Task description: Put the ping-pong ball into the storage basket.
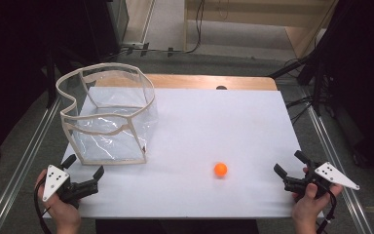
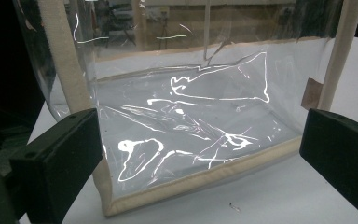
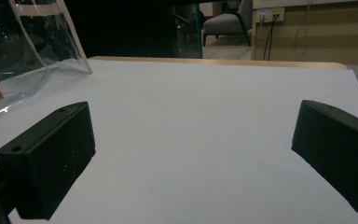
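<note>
A clear plastic bag (image 1: pixel 109 117) with beige trim stands open on the left of the white table top (image 1: pixel 224 122). An orange ball (image 1: pixel 220 169) lies alone near the front, right of the middle. My left gripper (image 1: pixel 84 165) is at the front left corner, open, just short of the bag's front lower edge. In the left gripper view the bag (image 2: pixel 191 116) stands close ahead between the wide-apart jaws of that gripper (image 2: pixel 198 140). My right gripper (image 1: pixel 289 163) is open at the front right, a short way right of the ball. The right gripper view shows bare table between its jaws (image 3: pixel 191 126).
A strip of wooden table edge (image 1: pixel 209 82) shows behind the white top, with a small dark object (image 1: pixel 221 87) on it. Metal rails (image 1: pixel 29 146) run along both sides of the table. Cables (image 1: pixel 292 105) lie on the floor at right. The bag's corner (image 3: pixel 28 56) appears at the right gripper view's upper left.
</note>
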Demonstrator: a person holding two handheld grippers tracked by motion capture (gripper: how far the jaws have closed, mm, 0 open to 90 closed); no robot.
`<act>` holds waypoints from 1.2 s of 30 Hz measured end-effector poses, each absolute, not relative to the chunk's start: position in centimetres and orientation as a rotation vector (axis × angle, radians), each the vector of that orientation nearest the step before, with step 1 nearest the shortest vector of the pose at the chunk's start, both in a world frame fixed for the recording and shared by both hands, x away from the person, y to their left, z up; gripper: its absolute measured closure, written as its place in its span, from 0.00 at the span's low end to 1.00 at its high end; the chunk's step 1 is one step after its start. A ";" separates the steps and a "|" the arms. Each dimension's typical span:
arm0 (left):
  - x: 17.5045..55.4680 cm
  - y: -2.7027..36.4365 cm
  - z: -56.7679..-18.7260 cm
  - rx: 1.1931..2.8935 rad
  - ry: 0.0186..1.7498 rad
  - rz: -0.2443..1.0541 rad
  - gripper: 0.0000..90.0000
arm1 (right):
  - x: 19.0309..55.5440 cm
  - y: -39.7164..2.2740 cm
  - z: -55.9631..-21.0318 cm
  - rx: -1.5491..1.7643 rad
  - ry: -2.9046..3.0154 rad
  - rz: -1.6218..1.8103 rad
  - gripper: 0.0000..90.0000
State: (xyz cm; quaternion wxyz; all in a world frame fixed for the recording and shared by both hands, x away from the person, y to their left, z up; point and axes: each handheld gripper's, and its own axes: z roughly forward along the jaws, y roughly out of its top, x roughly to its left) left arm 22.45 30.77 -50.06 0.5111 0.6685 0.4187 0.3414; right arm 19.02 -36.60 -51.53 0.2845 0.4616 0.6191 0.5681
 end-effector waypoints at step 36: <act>22.3 30.7 -50.1 1.617 1.001 0.820 0.00 | 20.4 -33.8 -48.2 1.064 1.892 1.436 0.00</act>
